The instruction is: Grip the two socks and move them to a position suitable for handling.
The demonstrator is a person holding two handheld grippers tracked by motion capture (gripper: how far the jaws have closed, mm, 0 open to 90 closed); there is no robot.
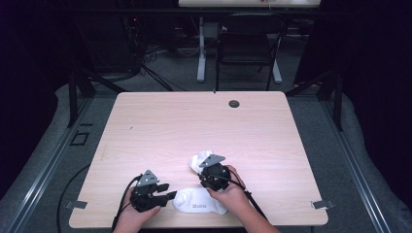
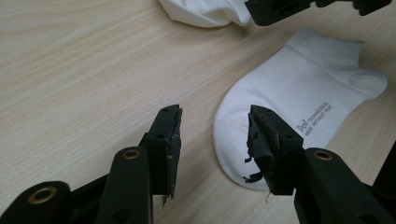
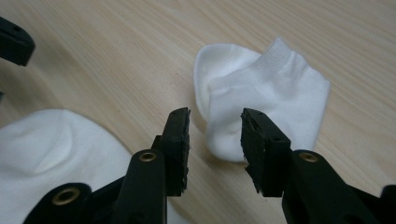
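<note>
2 white socks are lying near the bottom edge of the table [image 1: 160, 121] — the flat sock [image 1: 199, 201] at the bottom centre of the high view, the folded sock [image 1: 198, 160] just above and to its right. The left gripper [image 1: 170, 195] is hovering at the toe end of the flat sock, and in the left gripper view its jaws are standing moderately wide and holding nothing, with the flat sock's [image 2: 289, 116] rounded toe edge showing right between and beyond them. The right gripper [image 1: 208, 167] is hanging over the folded sock; in the right gripper view its jaws are likewise parted and empty, framing the lower left edge of the folded sock [image 3: 261, 102] in the centre of the frame.

The work in hand looks like picking up the pair, probably to match them. To do it well, each gripper should be coming down until 1 jaw is sliding under the fabric edge, not just pressing on top — thin cloth on a smooth wooden top slips away easily. The right one should be biting across both folded layers so the sock is not unfolding when lifted. Closing gently, then lifting slowly, is the safer course.
</note>
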